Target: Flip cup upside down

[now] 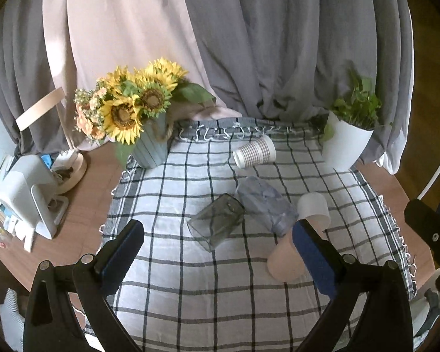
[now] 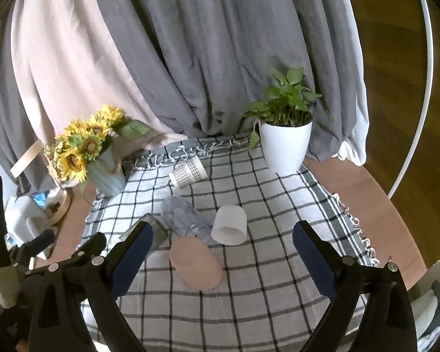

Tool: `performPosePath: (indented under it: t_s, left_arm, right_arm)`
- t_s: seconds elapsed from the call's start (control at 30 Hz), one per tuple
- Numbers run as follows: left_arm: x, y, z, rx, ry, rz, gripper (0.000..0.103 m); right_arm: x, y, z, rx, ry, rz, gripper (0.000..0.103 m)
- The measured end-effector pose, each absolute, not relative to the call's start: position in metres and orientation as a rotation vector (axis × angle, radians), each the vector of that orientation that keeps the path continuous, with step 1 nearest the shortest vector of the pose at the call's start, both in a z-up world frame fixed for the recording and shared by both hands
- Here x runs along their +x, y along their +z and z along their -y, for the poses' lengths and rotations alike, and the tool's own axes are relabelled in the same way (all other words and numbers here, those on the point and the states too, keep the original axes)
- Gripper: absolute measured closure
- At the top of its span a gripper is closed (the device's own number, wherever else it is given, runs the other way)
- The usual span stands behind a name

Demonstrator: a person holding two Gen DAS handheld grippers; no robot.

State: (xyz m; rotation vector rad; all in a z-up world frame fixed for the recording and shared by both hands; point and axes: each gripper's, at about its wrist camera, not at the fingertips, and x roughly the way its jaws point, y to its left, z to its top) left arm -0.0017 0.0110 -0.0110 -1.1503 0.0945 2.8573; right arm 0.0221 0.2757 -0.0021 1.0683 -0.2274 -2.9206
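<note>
Several cups lie on their sides on the checked cloth (image 1: 190, 287): a pink cup (image 1: 283, 261) (image 2: 195, 265), a white cup (image 1: 314, 209) (image 2: 230, 224), a clear ribbed cup (image 1: 267, 204) (image 2: 186, 220), a dark smoky glass (image 1: 215, 223) (image 2: 158, 231) and a checked paper cup (image 1: 255, 152) (image 2: 187, 173). My left gripper (image 1: 217, 252) is open above the near cloth, its right finger in front of the pink cup. My right gripper (image 2: 223, 252) is open, with the pink cup between its fingers in the view. Neither holds anything.
A sunflower vase (image 1: 149, 143) (image 2: 107, 176) stands at the cloth's back left, a white plant pot (image 1: 346, 143) (image 2: 284, 146) at the back right. Grey and pink curtains hang behind. White appliances (image 1: 29, 193) clutter the wooden table at the left.
</note>
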Motion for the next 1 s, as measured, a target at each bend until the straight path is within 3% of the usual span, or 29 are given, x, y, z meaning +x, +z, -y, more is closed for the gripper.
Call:
performPosePath:
  t_s: [1.0]
  left_arm:
    - [0.01, 0.001, 0.002, -1.071, 2.913, -0.071, 0.0]
  right_arm:
    - [0.025, -0.001, -0.272, 1.073, -2.911, 0.259, 0.007]
